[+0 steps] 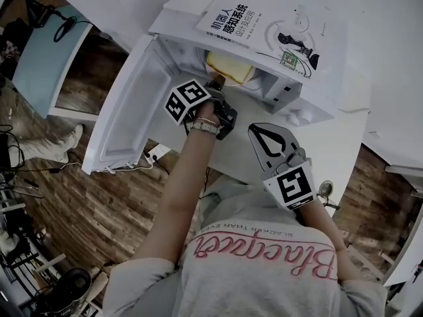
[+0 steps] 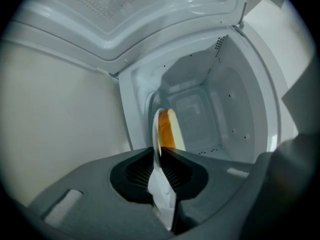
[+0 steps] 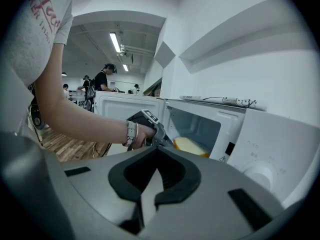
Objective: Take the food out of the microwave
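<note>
- Currently the right tongs (image 3: pixel 156 147) are hanging pressed together and empty, over the desk (image 1: pixel 330 152) in front of the microwave (image 1: pixel 310 94).
- The left tongs (image 2: pixel 158 153) are reaching in past the swung-open door (image 1: pixel 125 111), pinching the rim of a white plate (image 2: pixel 156 134).
- The plate is carrying a slice of bread (image 2: pixel 169 129); both are sitting inside the cavity, near the opening.
- A book (image 1: pixel 264 22) is lying on the microwave's top.
</note>
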{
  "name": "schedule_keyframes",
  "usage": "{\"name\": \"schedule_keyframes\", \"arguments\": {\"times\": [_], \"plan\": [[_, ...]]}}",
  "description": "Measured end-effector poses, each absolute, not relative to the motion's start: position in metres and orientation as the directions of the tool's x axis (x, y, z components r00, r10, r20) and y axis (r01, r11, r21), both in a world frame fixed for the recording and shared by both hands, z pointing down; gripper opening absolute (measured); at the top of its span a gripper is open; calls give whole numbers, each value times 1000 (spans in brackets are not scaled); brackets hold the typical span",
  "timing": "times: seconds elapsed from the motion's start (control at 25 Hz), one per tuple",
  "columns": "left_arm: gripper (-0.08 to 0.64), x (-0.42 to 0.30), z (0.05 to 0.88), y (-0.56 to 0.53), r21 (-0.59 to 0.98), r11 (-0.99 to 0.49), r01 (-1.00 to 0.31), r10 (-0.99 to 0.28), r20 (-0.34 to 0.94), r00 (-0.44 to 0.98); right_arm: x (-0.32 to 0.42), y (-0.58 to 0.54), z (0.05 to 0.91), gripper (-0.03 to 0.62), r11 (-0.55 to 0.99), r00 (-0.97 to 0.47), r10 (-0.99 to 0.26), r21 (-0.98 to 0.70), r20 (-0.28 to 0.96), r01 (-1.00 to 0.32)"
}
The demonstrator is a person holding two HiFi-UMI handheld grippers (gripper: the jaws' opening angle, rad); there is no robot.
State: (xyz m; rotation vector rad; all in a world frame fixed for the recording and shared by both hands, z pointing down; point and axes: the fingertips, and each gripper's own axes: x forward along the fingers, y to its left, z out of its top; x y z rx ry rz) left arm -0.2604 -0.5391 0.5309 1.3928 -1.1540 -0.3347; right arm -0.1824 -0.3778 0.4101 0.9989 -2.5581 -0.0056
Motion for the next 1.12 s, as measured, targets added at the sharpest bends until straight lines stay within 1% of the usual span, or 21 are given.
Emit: {"name": "schedule_keyframes", "arguments": {"times": [0.12, 0.2, 0.4, 0.64, 0.8, 1.12], "plan": [[48, -261, 530, -539, 871, 256, -419, -764, 448, 465, -179, -376, 411, 11, 737, -661, -661, 144, 354, -660], [41, -261, 527, -537, 879, 256, -403, -767, 438, 468, -178, -374, 411, 11, 733, -658, -665, 142, 352, -665], [18, -257, 509, -533, 919, 178, -351, -802, 343, 490, -174, -371, 411, 11, 721, -655, -674, 112, 340, -684], [18, -255, 505, -509, 951, 106, -290, -834, 244, 496, -167, -375, 409, 10, 681, -643, -713, 58, 281, -730], [18, -252, 502, -486, 966, 86, -242, -850, 198, 488, -158, -376, 406, 9, 647, -620, -746, 43, 246, -761], [18, -254, 478, -448, 978, 27, -208, -889, 119, 443, -165, -361, 398, 9, 667, -643, -737, 69, 209, -742]]}}
